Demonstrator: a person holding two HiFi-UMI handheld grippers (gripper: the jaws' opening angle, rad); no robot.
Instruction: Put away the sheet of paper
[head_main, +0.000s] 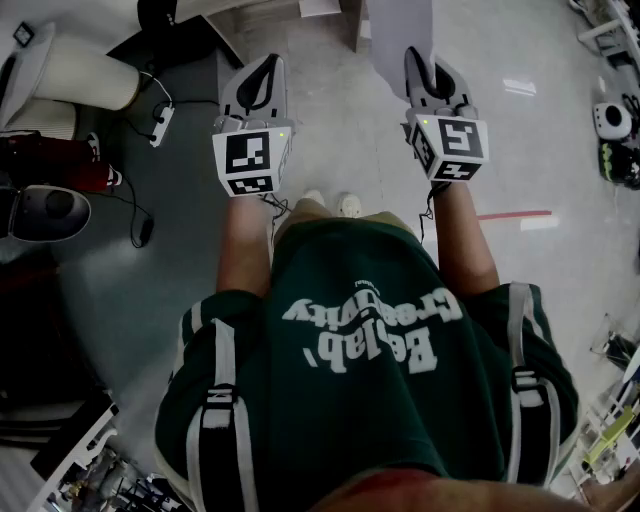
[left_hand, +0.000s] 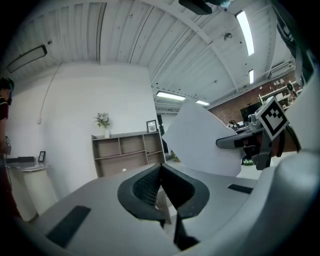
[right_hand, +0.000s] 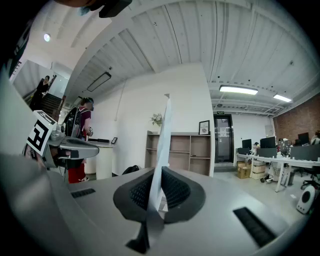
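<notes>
Sheet of paper (right_hand: 164, 135) is in hand: right gripper (right_hand: 160, 175) is clamped tight on its lower edge and holds it upright in mid-air. Left gripper (left_hand: 161, 172) is closed on nothing. Stowing is not done yet. The destination is unclear, possibly the shelf unit (right_hand: 182, 150) ahead.

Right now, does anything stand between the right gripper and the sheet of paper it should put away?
Nothing does. The right gripper is clamped on the sheet of paper, which stands edge-on between its pads. The left gripper is shut, empty and apart from the sheet. No destination can be identified in these views.
</notes>
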